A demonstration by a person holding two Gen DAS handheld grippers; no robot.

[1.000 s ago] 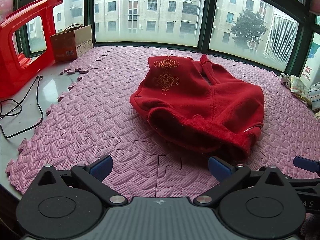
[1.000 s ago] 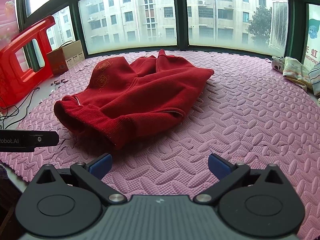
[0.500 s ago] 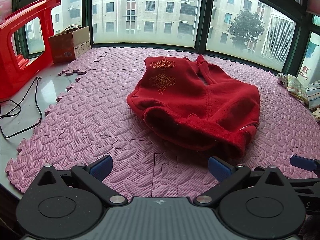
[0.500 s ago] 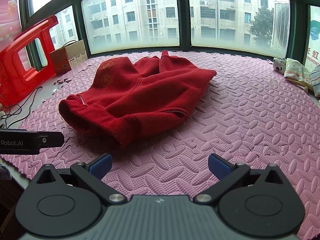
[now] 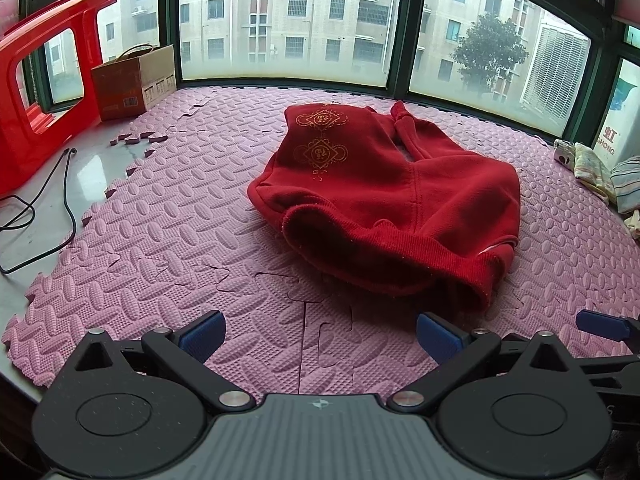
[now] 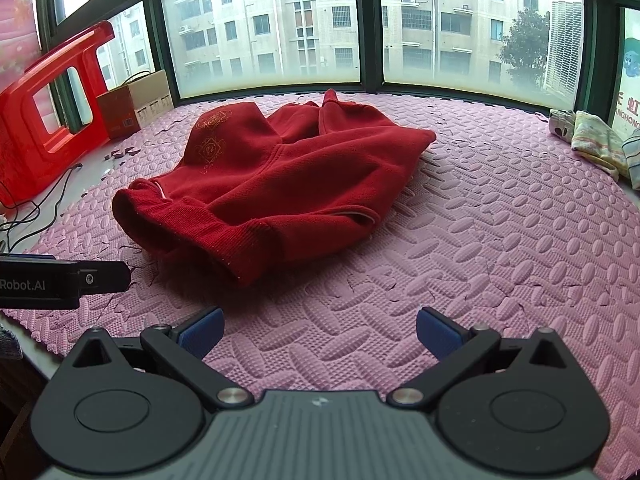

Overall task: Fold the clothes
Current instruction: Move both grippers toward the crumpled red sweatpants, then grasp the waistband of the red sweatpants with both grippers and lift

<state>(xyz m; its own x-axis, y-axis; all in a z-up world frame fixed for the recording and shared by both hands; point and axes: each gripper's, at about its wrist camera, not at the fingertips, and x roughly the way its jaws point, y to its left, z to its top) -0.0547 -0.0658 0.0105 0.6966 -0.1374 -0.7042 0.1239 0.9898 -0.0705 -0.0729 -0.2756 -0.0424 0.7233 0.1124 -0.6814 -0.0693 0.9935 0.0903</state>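
A red knitted sweater with gold emblems (image 5: 384, 196) lies crumpled on the pink foam mat (image 5: 180, 216), its ribbed hem toward me. It also shows in the right wrist view (image 6: 276, 184). My left gripper (image 5: 320, 338) is open and empty, over the mat just short of the hem. My right gripper (image 6: 318, 332) is open and empty, over bare mat to the right of the hem. One blue fingertip of the right gripper shows at the right edge of the left wrist view (image 5: 600, 326). The left gripper's body shows at the left of the right wrist view (image 6: 64, 282).
A red plastic stool (image 5: 36, 92) and a cardboard box (image 5: 132, 80) stand at the far left. A black cable (image 5: 60, 200) lies on the bare sill beside the mat. Folded cloths (image 6: 592, 140) lie at the far right. Windows (image 5: 280, 20) ring the back.
Both grippers have drawn back and risen slightly, so the sweater sits a little farther off in both views. The sweater has not moved. Both stay open.
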